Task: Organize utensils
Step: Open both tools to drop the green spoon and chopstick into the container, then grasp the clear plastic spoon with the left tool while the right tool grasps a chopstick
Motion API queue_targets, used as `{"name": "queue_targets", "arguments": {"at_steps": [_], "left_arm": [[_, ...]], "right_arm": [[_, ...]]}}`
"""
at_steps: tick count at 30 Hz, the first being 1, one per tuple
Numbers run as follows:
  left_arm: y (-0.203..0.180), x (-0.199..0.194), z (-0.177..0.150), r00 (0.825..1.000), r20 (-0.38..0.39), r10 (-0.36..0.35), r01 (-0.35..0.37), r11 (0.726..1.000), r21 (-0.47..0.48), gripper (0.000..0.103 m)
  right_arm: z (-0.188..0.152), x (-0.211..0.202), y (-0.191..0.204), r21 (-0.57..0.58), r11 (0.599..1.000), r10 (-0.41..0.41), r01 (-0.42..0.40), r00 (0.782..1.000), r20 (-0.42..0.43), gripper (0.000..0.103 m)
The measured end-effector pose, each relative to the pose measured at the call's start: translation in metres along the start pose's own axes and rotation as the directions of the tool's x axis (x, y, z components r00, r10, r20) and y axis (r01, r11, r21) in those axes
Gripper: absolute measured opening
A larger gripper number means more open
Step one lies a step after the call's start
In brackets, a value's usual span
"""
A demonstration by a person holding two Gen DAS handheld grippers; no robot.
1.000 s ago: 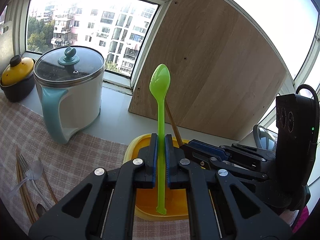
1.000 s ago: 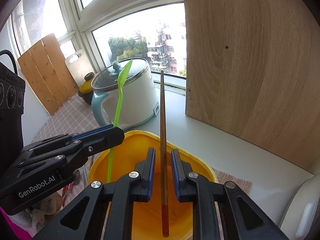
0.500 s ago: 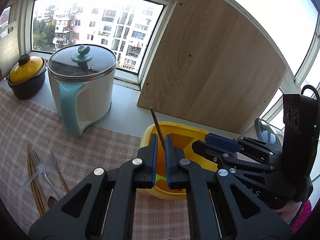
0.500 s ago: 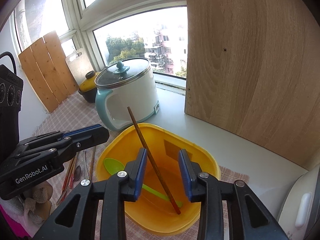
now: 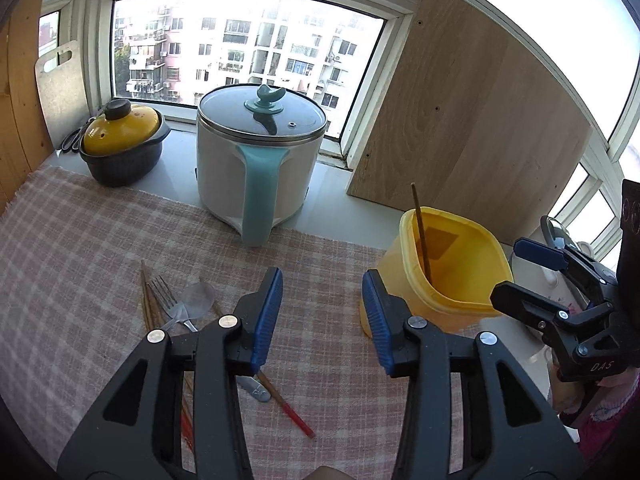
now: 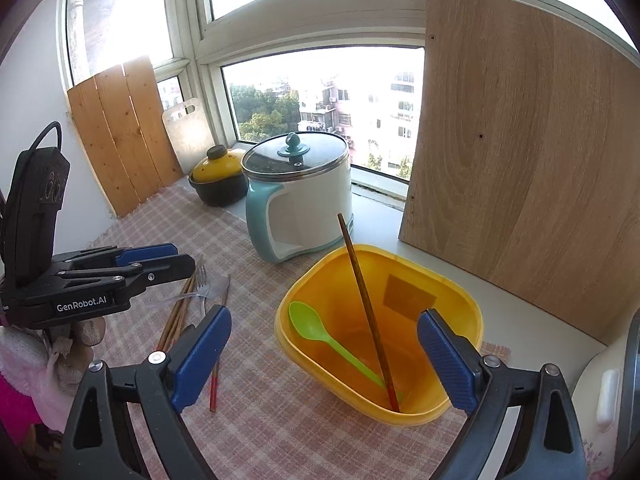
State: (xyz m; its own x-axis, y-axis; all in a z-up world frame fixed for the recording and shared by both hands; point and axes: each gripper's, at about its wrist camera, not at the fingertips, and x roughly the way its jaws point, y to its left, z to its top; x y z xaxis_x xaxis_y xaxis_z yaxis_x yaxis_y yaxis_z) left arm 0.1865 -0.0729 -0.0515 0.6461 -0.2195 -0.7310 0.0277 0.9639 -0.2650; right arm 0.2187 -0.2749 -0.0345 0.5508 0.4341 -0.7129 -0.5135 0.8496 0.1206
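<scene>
A yellow plastic bin (image 6: 460, 300) (image 5: 404, 280) stands on the checked cloth. Inside it lie a green plastic spoon (image 6: 320, 334) and a brown chopstick (image 6: 368, 312) (image 5: 421, 232) that leans on the rim. My right gripper (image 6: 324, 350) is open and empty, just above and in front of the bin. My left gripper (image 5: 322, 314) is open and empty, left of the bin. On the cloth lie a fork (image 5: 174, 308) (image 6: 202, 282), a clear spoon (image 5: 198, 296) and several chopsticks (image 5: 280, 400) (image 6: 176, 316).
A white and teal electric pot (image 5: 260, 160) (image 6: 304, 200) stands behind the cloth. A yellow-lidded black pot (image 5: 124, 144) sits at the far left. A wooden board (image 5: 464, 120) leans on the window behind the bin. A white appliance (image 6: 604, 392) is at the right.
Both grippers let go of their utensils: the green spoon and the chopstick dropped into the yellow bin. Both grippers then opened wide and drew back, the left one moving left.
</scene>
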Motion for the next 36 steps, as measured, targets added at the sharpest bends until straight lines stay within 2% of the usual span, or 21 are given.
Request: {"name": "queue_targets", "arguments": {"at_steps": [6,9,19,22,23,26,31,36], "left_arm": [[0.056,-0.012,-0.008,0.999,-0.035,0.026,-0.025,1.000,0.012,0.042],[0.077,-0.012,-0.011,0.997,-0.062,0.051,-0.048,0.998,0.049,0.042],[0.121,0.021,-0.023,0.979,-0.197,0.052,-0.028,0.992,0.124,0.042],[0.128,0.036,-0.027,0.970,-0.241,0.043,-0.007,0.989,0.148,0.032],[0.129,0.040,-0.028,0.967,-0.251,0.042,-0.003,0.988,0.156,0.032],[0.134,0.052,-0.031,0.959,-0.282,0.037,0.012,0.985,0.171,0.027],[0.141,0.064,-0.037,0.949,-0.314,0.031,0.029,0.982,0.184,0.027],[0.147,0.074,-0.042,0.941,-0.336,0.022,0.046,0.980,0.193,0.025]], "right_arm": [[-0.006,0.005,0.026,-0.022,1.000,-0.011,0.011,1.000,-0.018,0.101],[-0.008,0.009,0.039,-0.026,0.999,-0.019,0.018,1.000,-0.015,0.101],[-0.007,0.030,0.081,0.018,1.000,0.002,-0.002,1.000,0.015,0.102],[-0.005,0.045,0.098,-0.032,0.999,-0.015,0.015,1.000,-0.020,0.101],[-0.003,0.052,0.103,-0.049,0.999,-0.022,0.020,0.999,-0.040,0.101],[-0.002,0.071,0.114,-0.078,0.997,-0.022,0.014,0.994,-0.108,0.094],[-0.004,0.097,0.128,-0.099,0.995,-0.023,0.006,0.985,-0.172,0.082],[-0.006,0.128,0.136,-0.101,0.995,-0.005,-0.022,0.967,-0.257,0.071]]}}
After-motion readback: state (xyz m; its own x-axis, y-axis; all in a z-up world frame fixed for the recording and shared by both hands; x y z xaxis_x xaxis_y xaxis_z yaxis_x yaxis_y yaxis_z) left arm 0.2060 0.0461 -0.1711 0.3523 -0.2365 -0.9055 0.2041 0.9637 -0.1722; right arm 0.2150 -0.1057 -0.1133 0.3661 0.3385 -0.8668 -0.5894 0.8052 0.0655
